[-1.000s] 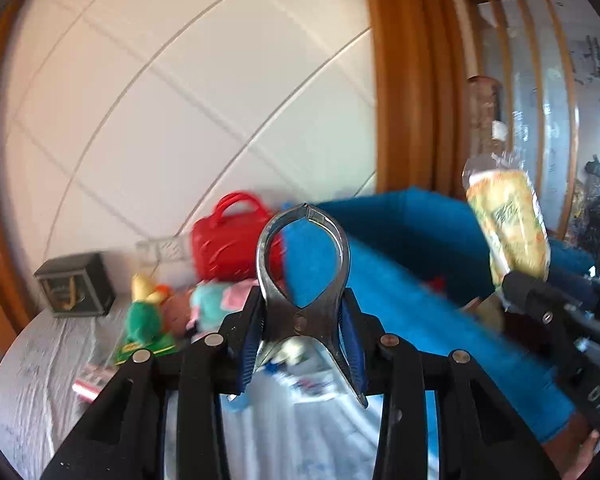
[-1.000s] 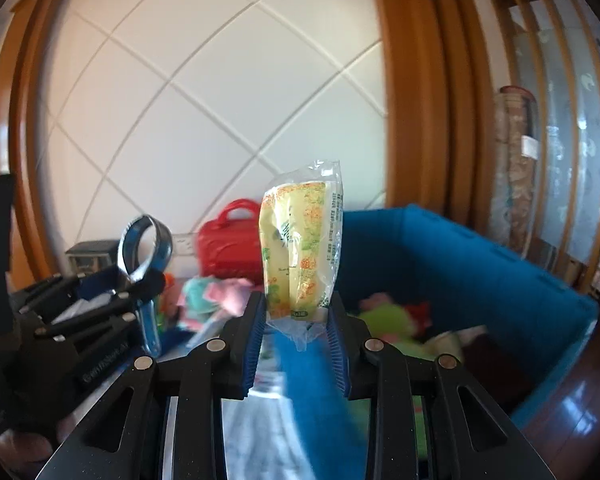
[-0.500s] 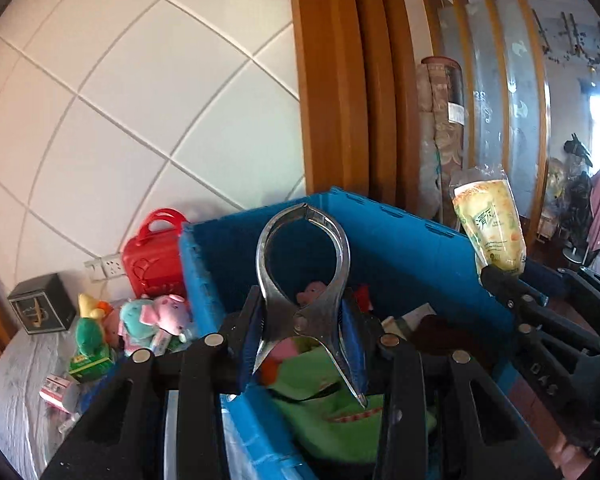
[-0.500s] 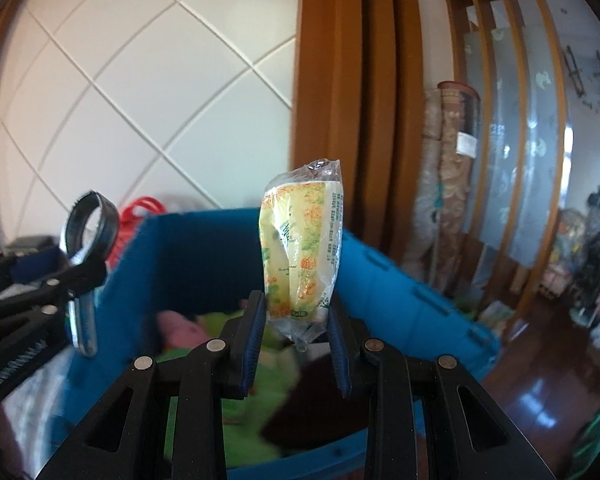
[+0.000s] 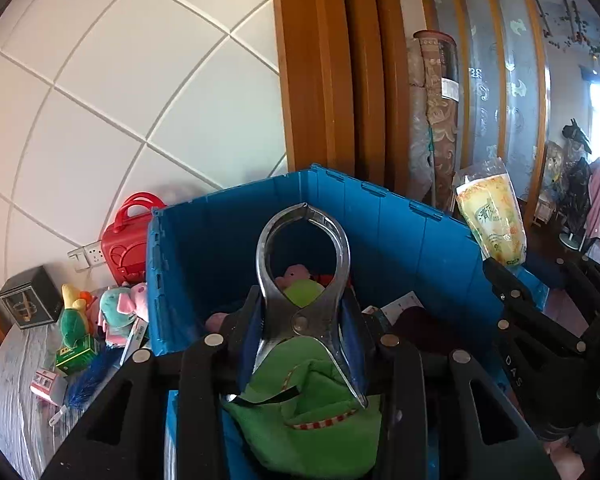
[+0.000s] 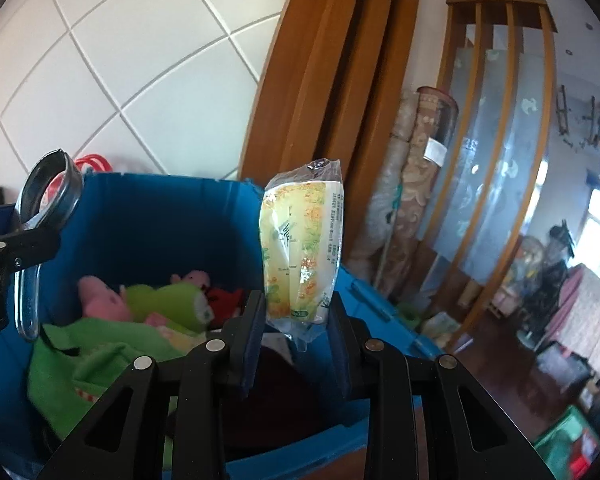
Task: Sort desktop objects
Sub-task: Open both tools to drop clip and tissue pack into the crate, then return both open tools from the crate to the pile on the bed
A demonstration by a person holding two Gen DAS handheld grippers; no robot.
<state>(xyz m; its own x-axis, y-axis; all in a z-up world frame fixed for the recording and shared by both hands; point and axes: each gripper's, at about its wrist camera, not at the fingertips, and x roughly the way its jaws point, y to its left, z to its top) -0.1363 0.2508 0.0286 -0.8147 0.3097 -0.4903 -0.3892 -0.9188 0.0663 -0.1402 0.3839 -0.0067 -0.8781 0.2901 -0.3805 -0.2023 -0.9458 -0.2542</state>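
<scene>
Claws both pinching: left claw gripping metal clip at frame centre, right claw squeezing yellow packet, both hovering over blue crate.

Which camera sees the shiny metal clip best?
The left wrist view. There the shiny metal clip fills the middle, face-on, pinched by the left gripper above the blue plastic crate. The right wrist view shows it only edge-on at the far left.
</scene>
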